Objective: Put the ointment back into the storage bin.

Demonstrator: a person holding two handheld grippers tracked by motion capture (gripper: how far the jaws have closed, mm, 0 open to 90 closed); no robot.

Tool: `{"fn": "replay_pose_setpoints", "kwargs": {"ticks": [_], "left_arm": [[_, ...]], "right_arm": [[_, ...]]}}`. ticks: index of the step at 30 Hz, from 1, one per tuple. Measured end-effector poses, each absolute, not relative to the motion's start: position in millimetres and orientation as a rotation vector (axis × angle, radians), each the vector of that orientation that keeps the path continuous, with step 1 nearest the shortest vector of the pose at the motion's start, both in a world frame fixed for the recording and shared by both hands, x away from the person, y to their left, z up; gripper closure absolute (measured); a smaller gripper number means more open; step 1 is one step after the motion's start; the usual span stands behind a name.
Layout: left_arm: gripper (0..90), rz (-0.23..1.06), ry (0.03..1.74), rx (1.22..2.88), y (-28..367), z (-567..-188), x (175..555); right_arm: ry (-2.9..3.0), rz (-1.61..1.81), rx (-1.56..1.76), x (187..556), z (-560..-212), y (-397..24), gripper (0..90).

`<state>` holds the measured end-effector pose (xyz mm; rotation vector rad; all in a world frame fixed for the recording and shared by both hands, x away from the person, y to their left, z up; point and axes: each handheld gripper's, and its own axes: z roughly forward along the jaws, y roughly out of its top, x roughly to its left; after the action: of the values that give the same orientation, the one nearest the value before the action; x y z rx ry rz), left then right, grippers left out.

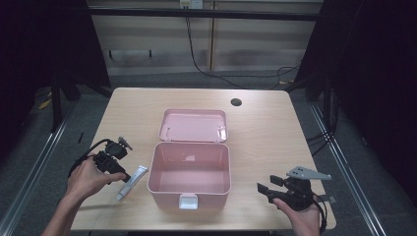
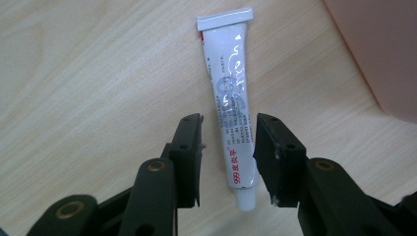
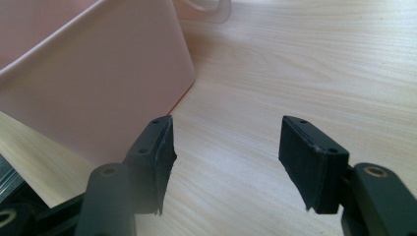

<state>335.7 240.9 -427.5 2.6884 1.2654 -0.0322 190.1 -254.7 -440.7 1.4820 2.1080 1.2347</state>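
Pink box point(image 1: 189, 169), lid off, beside white tube point(image 2: 231, 105); tube lies between left gripper's point(image 2: 227, 155) parted jaws. Right gripper point(image 3: 226, 162) spread, empty.

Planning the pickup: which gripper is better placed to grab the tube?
Left. The left gripper is open with its jaws either side of the tube; the right gripper sits across the pink box.

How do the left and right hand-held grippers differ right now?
The left hand-held gripper has the white tube lying between its open jaws, at the cap end; the right hand-held gripper has only bare table between its jaws. The left's jaws stand narrower apart than the right's. The left sits left of the pink box, the right off the box's right front corner. Both are open and hand-held.
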Motion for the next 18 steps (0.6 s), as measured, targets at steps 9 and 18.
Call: {"fn": "replay_pose_setpoints", "kwargs": {"ticks": [9,18], "left_arm": [[62.4,-0.066,1.307,2.694,234.1,-436.7,344.4],[62.5,-0.094,1.356,2.698,228.7,-446.8,349.2]], "right_arm": [[2.105,1.229,1.473,189.7,-440.0,-254.1,37.8],[2.111,1.222,1.477,190.0,-440.5,-253.9,37.5]]}}
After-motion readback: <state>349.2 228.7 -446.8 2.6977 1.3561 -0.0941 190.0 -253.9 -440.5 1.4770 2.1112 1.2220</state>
